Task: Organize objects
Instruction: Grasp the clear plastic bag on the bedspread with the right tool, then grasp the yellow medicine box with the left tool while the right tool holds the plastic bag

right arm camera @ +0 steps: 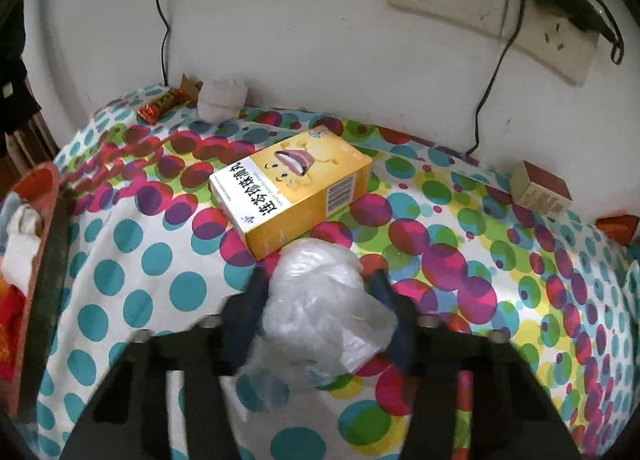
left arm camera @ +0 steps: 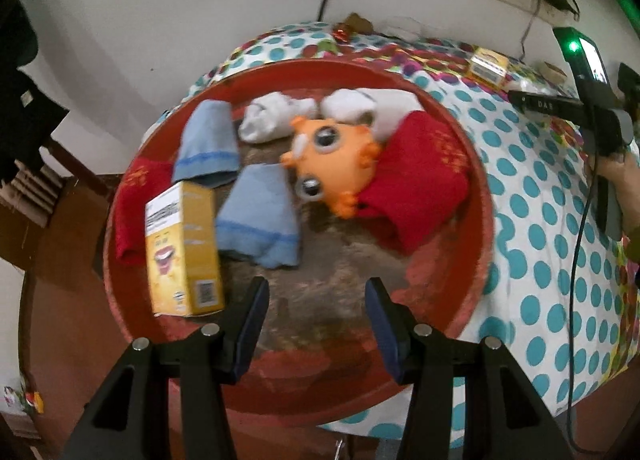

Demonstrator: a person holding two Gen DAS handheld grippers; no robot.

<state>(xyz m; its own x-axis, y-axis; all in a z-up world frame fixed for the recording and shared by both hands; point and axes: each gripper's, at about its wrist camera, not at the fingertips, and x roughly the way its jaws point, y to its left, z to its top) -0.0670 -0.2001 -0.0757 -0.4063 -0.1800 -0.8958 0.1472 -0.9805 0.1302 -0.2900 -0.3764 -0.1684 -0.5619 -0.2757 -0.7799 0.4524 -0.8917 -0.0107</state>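
My left gripper (left arm camera: 316, 292) is open and empty above the near part of a round red tray (left arm camera: 476, 164). In the tray lie a yellow box (left arm camera: 182, 248), two blue cloths (left arm camera: 260, 216), red cloths (left arm camera: 416, 180), white socks (left arm camera: 272, 116) and an orange plush toy (left arm camera: 336, 164). My right gripper (right arm camera: 320, 280) is shut on a crumpled clear plastic bag (right arm camera: 324, 300) just above the polka-dot tablecloth (right arm camera: 132, 272). A second yellow box (right arm camera: 292, 188) lies just beyond the bag.
A white rolled sock (right arm camera: 222, 98) and a red snack bar (right arm camera: 162, 104) lie near the wall. A small beige and red box (right arm camera: 540, 190) lies at the right. Wall sockets (right arm camera: 556, 44) with cables hang above. The tray's edge (right arm camera: 40, 196) is at the left.
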